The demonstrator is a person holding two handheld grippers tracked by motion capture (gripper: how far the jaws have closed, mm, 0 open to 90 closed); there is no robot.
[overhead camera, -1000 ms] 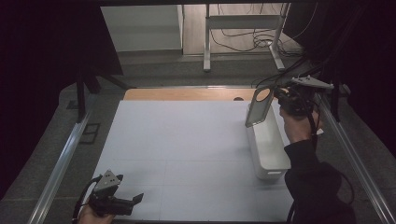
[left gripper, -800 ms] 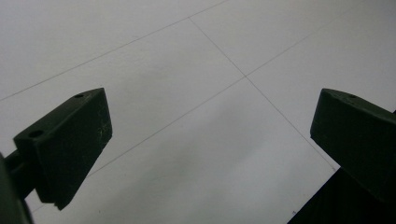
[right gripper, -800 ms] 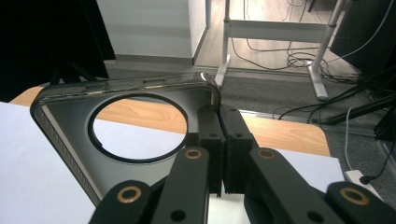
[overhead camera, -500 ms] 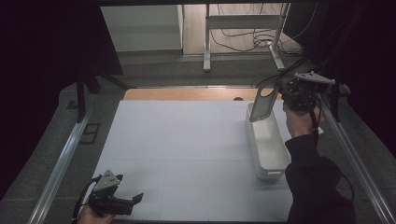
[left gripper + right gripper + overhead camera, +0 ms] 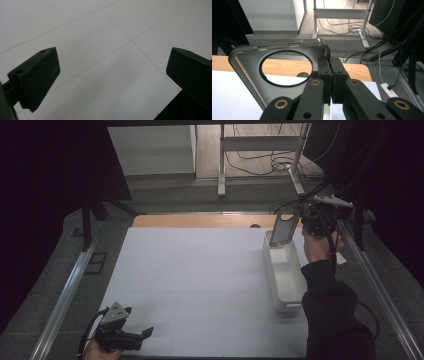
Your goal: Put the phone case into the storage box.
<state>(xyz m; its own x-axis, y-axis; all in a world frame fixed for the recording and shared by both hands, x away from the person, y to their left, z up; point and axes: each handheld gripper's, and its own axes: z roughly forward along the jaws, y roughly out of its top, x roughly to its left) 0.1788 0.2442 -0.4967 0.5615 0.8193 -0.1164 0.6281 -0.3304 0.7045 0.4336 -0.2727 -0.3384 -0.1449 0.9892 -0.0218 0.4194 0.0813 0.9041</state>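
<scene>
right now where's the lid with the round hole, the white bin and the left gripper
lid [image 5: 252,75]: right gripper view, grey panel left of the round hole
white bin [image 5: 286,270]: high view, inside floor of the bin
left gripper [image 5: 112,75]: left gripper view, midway between the open jaws

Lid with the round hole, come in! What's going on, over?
Right gripper shut on lid, held over bin. Left gripper open, holding nothing, low over mat. Nothing blocking.

Pretty dim overall; black corners in the high view; white table [image 5: 200,270] brightest; close jaws slightly soft.
</scene>
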